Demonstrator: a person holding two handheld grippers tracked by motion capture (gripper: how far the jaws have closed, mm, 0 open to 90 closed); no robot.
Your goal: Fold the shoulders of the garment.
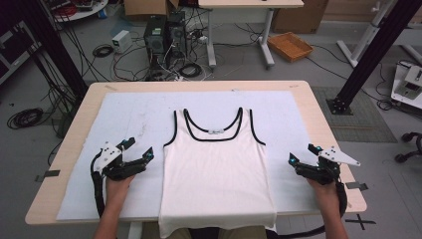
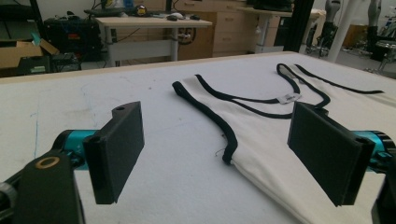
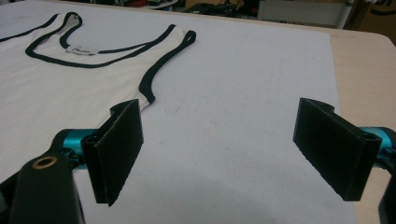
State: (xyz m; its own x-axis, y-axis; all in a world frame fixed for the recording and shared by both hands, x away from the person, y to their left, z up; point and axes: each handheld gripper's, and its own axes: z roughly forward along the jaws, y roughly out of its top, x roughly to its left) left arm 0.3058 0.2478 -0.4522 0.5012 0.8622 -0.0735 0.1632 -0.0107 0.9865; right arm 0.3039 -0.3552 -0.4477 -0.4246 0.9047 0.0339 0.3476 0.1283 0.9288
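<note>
**Top flat on the mat, both grippers wide and empty beside it**

Top, white with black trim at neck and armholes, lies flat and face up in the middle of the white mat that covers the table. Its straps point to 12 o'clock, its hem to 6 o'clock. The hem hangs over the near table edge, so its lowest part is cut off at the bottom of the high view. A small label sits inside the neckline; its print is too small to read.

In the left gripper view the top's far armhole and side run out of the picture at the right, and the right-hand pad covers part of the cloth. In the right gripper view the top is cut off at the left edge, and the left-hand pad hides the side seam below the armhole.

The left gripper rests on the mat at about 9 o'clock from the top, just beside its side edge and apart from it. Its jaws stand wide with nothing between them but bare mat and, farther off, the near armhole.

The right gripper sits at about 3 o'clock from the top, near the mat's right edge and somewhat farther from the cloth. Its jaws are also spread wide and hold nothing.

Each gripper is held by a hand coming in from 6 o'clock.
</note>
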